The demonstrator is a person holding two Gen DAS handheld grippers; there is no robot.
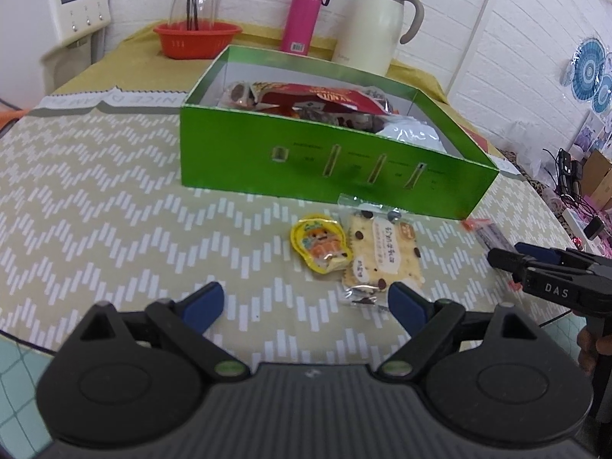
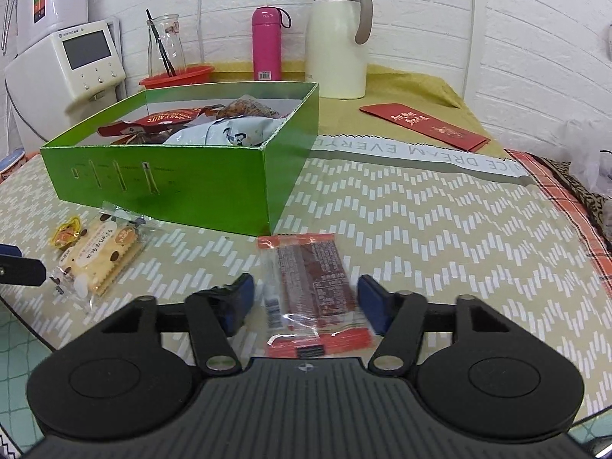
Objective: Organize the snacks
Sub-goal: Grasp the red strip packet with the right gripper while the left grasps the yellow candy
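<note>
Right wrist view looks down on a flat red-and-orange snack packet point(image 2: 313, 290) with a clear sealed edge and a dark printed panel, lying on the table point(image 2: 440, 229) over a beige cloth with a white zigzag pattern. It sits just in front of the near corner of the green box point(image 2: 214, 187), an open cardboard box already holding several snack bags, among them a red nut bag and a pale blue-grey pouch. The right tongs point(image 2: 304, 298) stand apart, one blue pad on each side of the red packet; the pads are close to its edges, but I cannot tell whether they press on it.

Further left on the table lie a clear-wrapped cracker pack point(image 1: 382, 252) with dark chips showing, and touching its left side a small yellow jelly cup point(image 1: 321, 246) with an orange cartoon lid. Both rest just in front of the green box's long side, which has narrow slots cut into it. The left tongs point(image 1: 304, 306) are spread wide and hold nothing; the right-hand blue pad sits at the near corner of the cracker pack's wrapper, the other over bare cloth.

Behind the box stand a pink bottle point(image 2: 266, 44) and a cream jug point(image 2: 338, 38).
</note>
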